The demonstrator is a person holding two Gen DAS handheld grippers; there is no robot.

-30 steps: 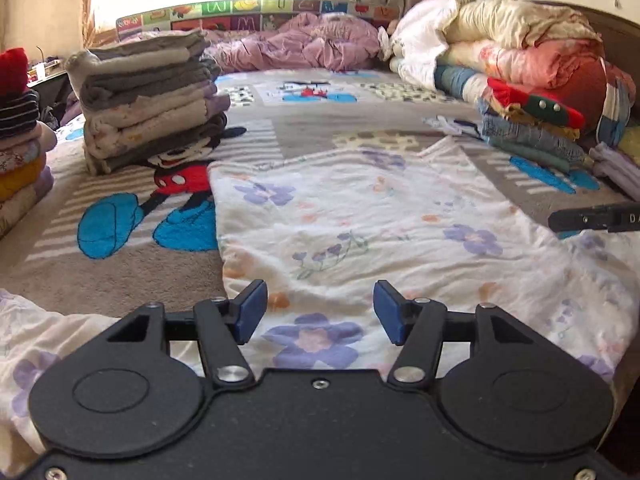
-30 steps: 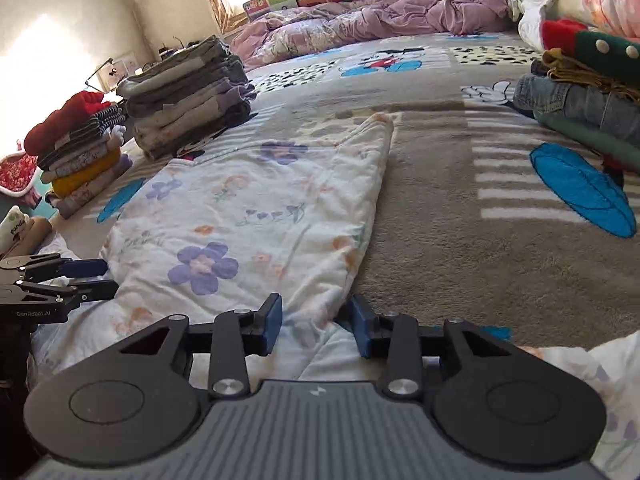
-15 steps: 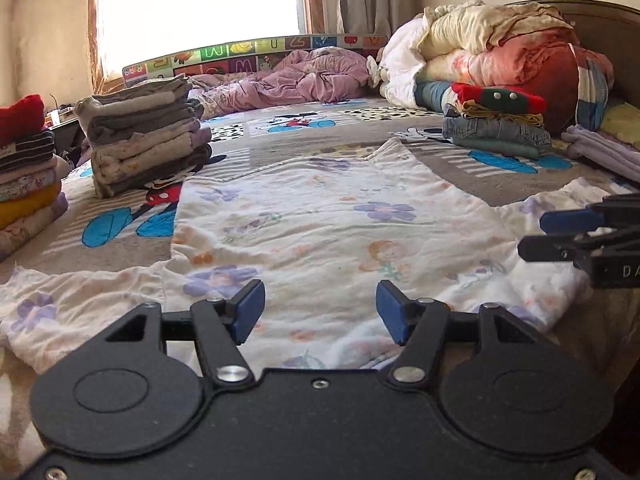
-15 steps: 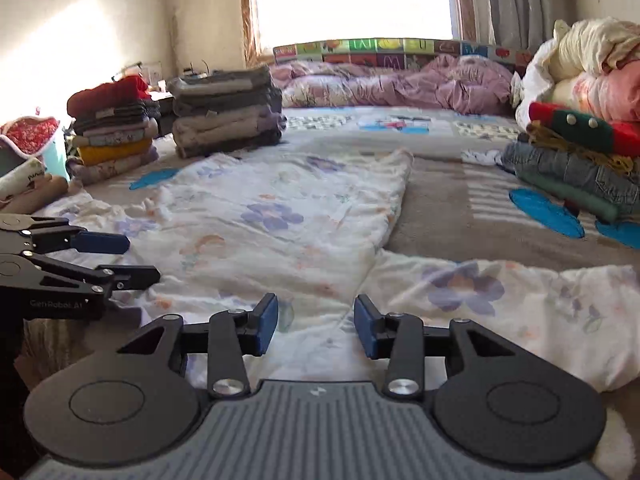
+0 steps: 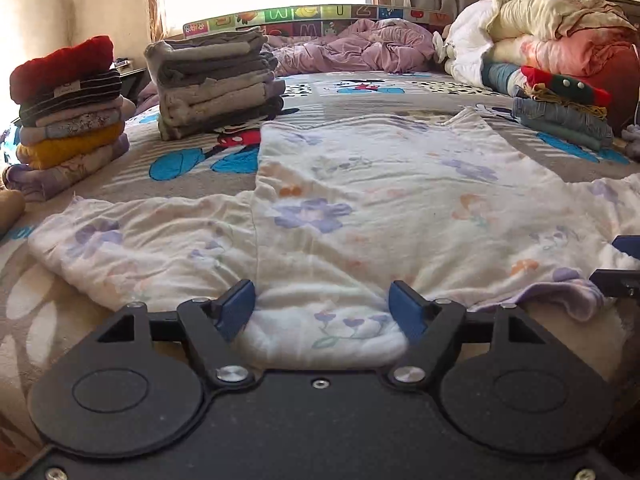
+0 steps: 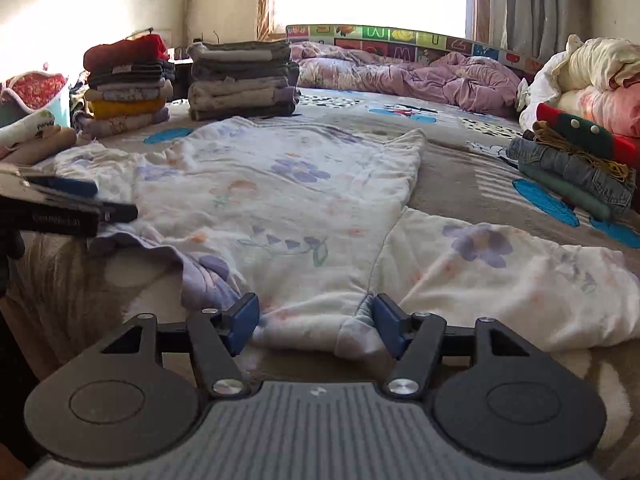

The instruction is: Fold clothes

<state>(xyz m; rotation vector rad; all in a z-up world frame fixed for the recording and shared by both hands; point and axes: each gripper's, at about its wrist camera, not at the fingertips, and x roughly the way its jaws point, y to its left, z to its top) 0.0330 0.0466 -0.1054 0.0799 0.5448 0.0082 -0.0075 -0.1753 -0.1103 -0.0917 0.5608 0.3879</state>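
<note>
1. left gripper [image 5: 322, 309]: blue fingers spreading, near edge of the floral garment [image 5: 360, 208] between them, not pinched.
2. right gripper [image 6: 316, 326]: fingers likewise spreading over the same edge by the sleeve seam; nothing held.
3. floral garment: spread flat on the bed [image 5: 400, 96], sleeves out to both sides.
4. step, as judged: laid out, first fold pending; next move calls for regripping a sleeve or side.
5. far: folded stack [image 5: 216, 80], unfolded pile [image 5: 560, 116].

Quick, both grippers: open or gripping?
Left gripper: opening, floral garment hem between jaws, not pinched.
Right gripper: opening, hem between jaws, not pinched.
</note>
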